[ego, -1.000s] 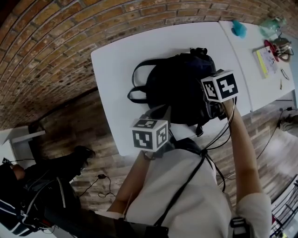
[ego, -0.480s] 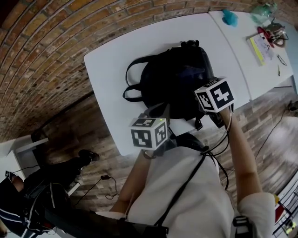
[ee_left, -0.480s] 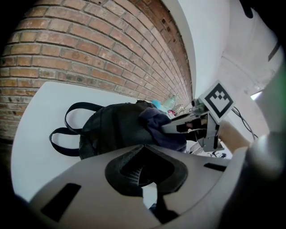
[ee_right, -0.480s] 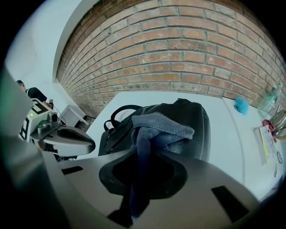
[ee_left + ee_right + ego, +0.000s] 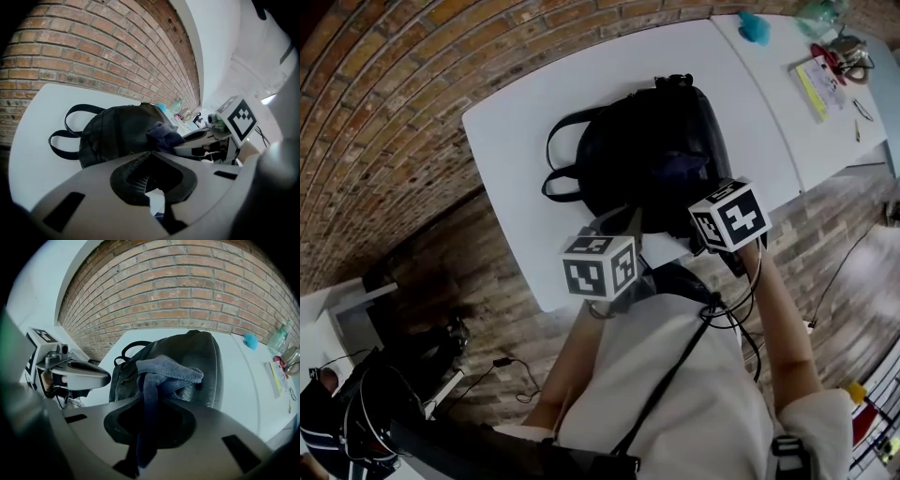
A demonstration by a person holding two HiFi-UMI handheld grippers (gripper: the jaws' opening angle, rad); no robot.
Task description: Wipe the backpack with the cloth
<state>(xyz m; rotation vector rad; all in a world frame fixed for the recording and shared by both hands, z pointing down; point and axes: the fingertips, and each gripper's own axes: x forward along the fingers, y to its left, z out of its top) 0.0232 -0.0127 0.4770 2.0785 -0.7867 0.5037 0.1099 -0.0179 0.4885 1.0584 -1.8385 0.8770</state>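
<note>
A brick wall is seen behind two white tables, which are set edge to edge. The floor is laid in brown planks, and cables are strewn across it.

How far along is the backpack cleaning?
Done: the right gripper has the cloth clamped. In hand: the cloth rests on the backpack, so wiping looks under way. Left: likely most of the backpack, as no wiped patch shows.
</note>
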